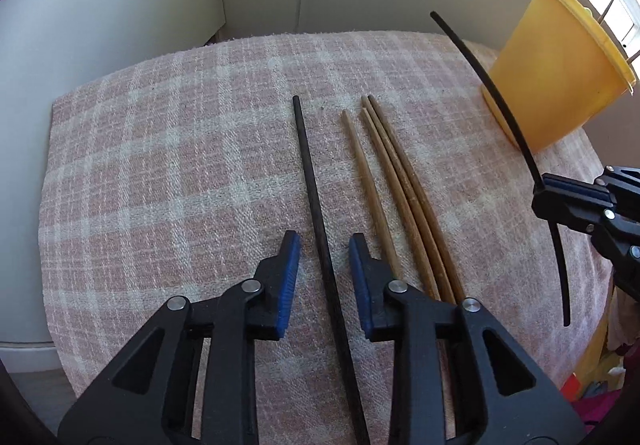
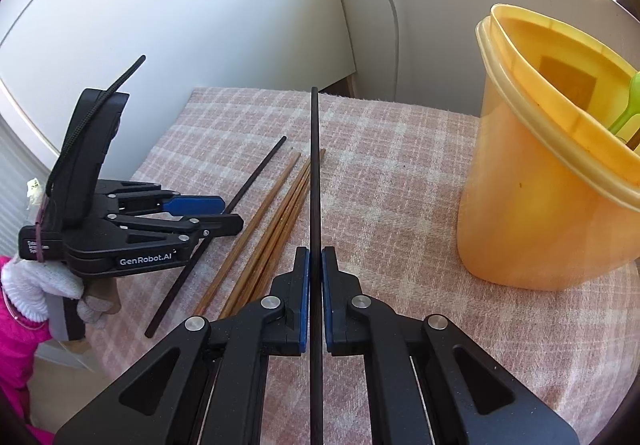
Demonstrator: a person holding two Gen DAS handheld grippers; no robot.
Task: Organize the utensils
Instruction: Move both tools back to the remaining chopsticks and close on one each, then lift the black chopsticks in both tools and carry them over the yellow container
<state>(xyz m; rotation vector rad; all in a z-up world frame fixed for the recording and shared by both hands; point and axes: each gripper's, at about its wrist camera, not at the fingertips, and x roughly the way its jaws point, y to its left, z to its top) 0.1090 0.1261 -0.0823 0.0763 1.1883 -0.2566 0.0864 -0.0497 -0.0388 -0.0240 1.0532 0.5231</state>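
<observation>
A black chopstick [image 1: 312,189] lies on the pink checked cloth [image 1: 180,165]. My left gripper [image 1: 324,245] is open, its blue-padded jaws on either side of that chopstick, low over the cloth. Three wooden chopsticks [image 1: 400,189] lie just right of it. My right gripper [image 2: 315,257] is shut on a second black chopstick [image 2: 315,165] and holds it above the cloth, left of the yellow container [image 2: 540,185]. In the left wrist view the right gripper [image 1: 560,201] holds this chopstick [image 1: 496,97] in front of the container [image 1: 552,77].
The yellow container holds a green utensil [image 2: 628,105] and a dark stick. White cabinet panels stand behind the table. The cloth's edges drop off at left and front. A gloved hand in a pink sleeve [image 2: 24,305] holds the left gripper.
</observation>
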